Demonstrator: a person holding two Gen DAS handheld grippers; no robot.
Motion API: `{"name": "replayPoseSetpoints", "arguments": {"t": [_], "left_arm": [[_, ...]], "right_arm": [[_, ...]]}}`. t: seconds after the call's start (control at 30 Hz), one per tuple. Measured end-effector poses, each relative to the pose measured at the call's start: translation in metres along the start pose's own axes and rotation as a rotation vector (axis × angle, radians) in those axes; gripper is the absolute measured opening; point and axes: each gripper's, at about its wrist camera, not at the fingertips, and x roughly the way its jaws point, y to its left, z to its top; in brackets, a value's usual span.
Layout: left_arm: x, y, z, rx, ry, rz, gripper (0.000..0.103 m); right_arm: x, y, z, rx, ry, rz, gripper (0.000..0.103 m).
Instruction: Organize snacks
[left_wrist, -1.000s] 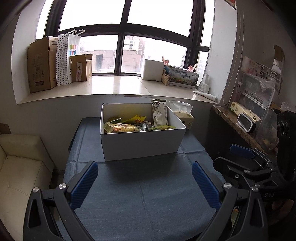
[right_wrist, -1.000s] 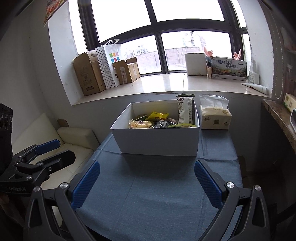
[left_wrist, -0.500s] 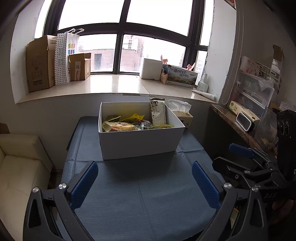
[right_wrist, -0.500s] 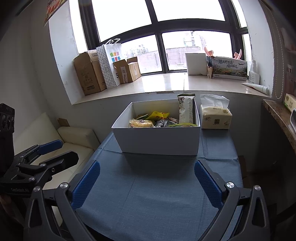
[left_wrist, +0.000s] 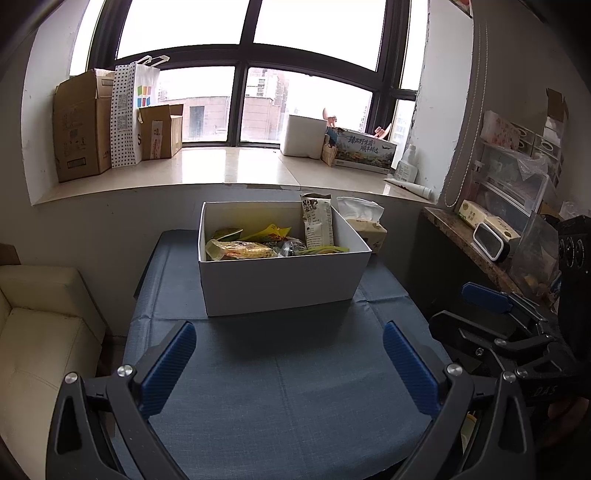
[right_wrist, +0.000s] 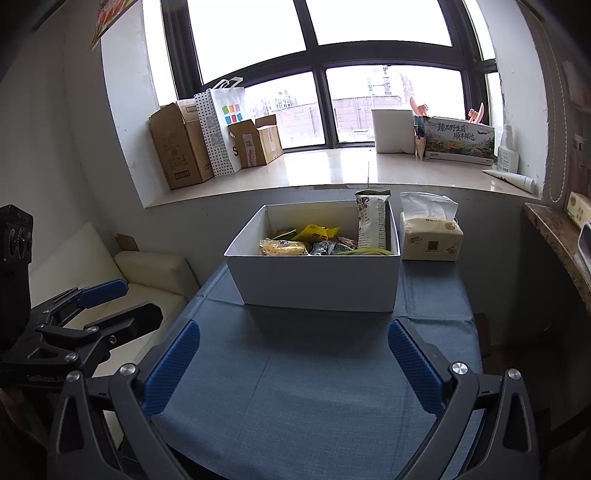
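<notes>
A white open box (left_wrist: 280, 280) (right_wrist: 317, 284) stands at the far end of the blue-clothed table (left_wrist: 284, 387) (right_wrist: 295, 387). Inside lie several snack packets: a yellow noodle pack (left_wrist: 240, 250) (right_wrist: 283, 247), a yellow bag (left_wrist: 271, 232) (right_wrist: 319, 232), and a tall white pouch (left_wrist: 317, 221) (right_wrist: 372, 221) standing upright at the right wall. My left gripper (left_wrist: 288, 365) hangs open over the near table, nothing between its blue pads. My right gripper (right_wrist: 293, 365) is likewise open and empty, well short of the box.
A tissue pack (right_wrist: 430, 236) (left_wrist: 364, 225) sits right of the box. Cardboard boxes (left_wrist: 79, 125) and a paper bag (left_wrist: 135, 110) line the windowsill. A cream sofa (left_wrist: 40, 332) lies left of the table, a cluttered stone shelf (left_wrist: 480, 243) to the right.
Both grippers have drawn back a little from the box and stay open; the box and its snacks have not moved.
</notes>
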Motion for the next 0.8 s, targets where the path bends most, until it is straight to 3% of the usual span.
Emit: {"name": "replayPoseSetpoints", "arguments": {"t": [0.8], "left_arm": [[0.0000,-0.0036,-0.0008,0.007,0.001,0.002,0.103]], "right_arm": [[0.0011,0.0024,-0.0012,-0.005,0.006,0.007,0.103]]}}
